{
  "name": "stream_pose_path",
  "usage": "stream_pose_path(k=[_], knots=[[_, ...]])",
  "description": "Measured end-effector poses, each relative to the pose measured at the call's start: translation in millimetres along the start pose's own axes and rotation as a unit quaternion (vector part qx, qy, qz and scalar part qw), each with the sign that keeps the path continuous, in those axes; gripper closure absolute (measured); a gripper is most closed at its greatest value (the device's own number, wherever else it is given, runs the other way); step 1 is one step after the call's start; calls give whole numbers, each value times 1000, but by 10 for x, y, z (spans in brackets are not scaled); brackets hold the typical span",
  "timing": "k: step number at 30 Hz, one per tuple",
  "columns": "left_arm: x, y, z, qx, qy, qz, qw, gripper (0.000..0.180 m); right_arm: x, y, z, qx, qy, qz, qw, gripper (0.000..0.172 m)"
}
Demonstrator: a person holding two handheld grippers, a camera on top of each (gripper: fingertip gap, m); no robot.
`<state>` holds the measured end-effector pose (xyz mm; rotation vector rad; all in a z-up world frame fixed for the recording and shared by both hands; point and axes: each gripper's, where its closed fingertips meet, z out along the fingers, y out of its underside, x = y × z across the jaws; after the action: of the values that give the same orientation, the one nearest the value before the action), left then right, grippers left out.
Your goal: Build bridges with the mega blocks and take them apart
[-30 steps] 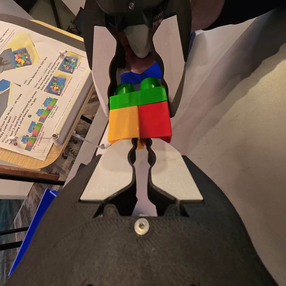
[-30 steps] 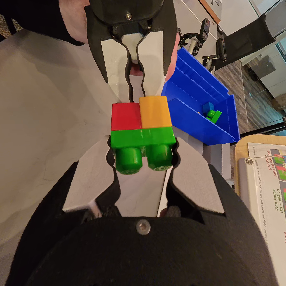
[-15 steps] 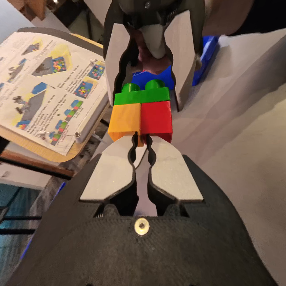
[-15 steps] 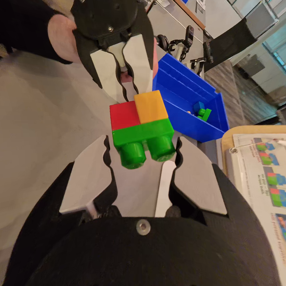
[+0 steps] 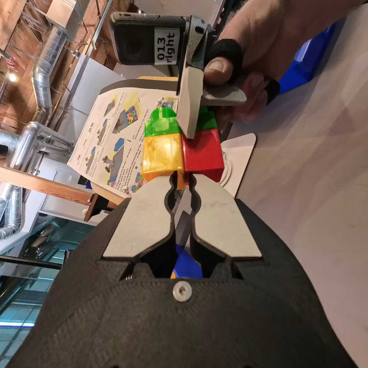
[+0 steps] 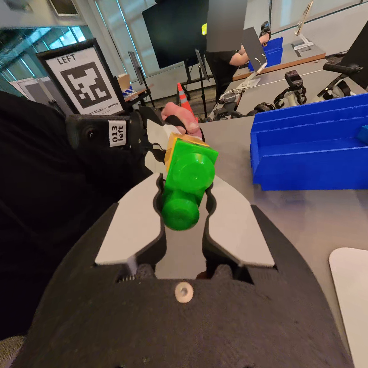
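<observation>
A small bridge is held in the air between both grippers: a green two-stud block [image 5: 161, 127] sits across an orange block [image 5: 162, 155] and a red block [image 5: 202, 153]. My left gripper [image 5: 181, 179] is shut on the adjoining bottom walls of the orange and red blocks. My right gripper [image 6: 184, 185] is shut on the green block [image 6: 191, 173], with its pads pressing the two long sides. In the left wrist view one of its fingers [image 5: 189, 111] lies flat over the green block's face. The orange block's edge [image 6: 169, 155] shows behind the green one. The red block is hidden in the right wrist view.
A blue bin [image 6: 308, 159] stands on the grey table [image 6: 298, 219] to the right, and also shows in the left wrist view [image 5: 302, 65]. A printed instruction sheet [image 5: 111, 143] lies on a board behind the bridge. A white pad [image 6: 350, 288] lies at the table's near right. Left and right tips are no more than a few centimetres apart.
My right gripper turned about a quarter turn and went from open around the green block's ends to shut on its long sides. My left gripper kept its grip while the bridge tilted.
</observation>
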<state>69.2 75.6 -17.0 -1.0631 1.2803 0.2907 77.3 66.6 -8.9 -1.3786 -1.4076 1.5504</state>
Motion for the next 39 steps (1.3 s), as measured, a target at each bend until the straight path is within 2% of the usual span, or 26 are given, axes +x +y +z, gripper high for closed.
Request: stream_pose_path(k=[3,7,11,15,17,21,25,29,31,39], knots=[[-15,40,23,-11,-11,13,1000,170,35,-2,4,5,10,-2,1000,133],[-44,53,25,-9,-6,-5,1000,169,48,-30,3,18,16,-5,1000,134],[-72,56,3,-2,2,-28,1000,158,96,-93,-71,39,27,-10,999,134],[-84,70,-15,9,21,-67,997,154,88,-138,-97,48,34,-31,998,134],[-109,58,-65,39,40,-121,991,151,75,-164,-124,53,39,-48,997,134],[-243,46,-172,100,68,-249,961,145,16,-216,-160,65,32,-75,995,134],[-275,-197,-170,191,150,-393,887,134,-67,-181,-95,51,30,-118,991,134],[-225,-333,-158,238,214,-471,822,142,-142,-160,-45,40,32,-154,987,134],[-236,-348,-175,254,225,-493,801,146,-148,-144,-32,33,33,-160,986,134],[-189,-359,-201,255,242,-480,804,148,-147,-37,19,-14,47,-184,982,134]])
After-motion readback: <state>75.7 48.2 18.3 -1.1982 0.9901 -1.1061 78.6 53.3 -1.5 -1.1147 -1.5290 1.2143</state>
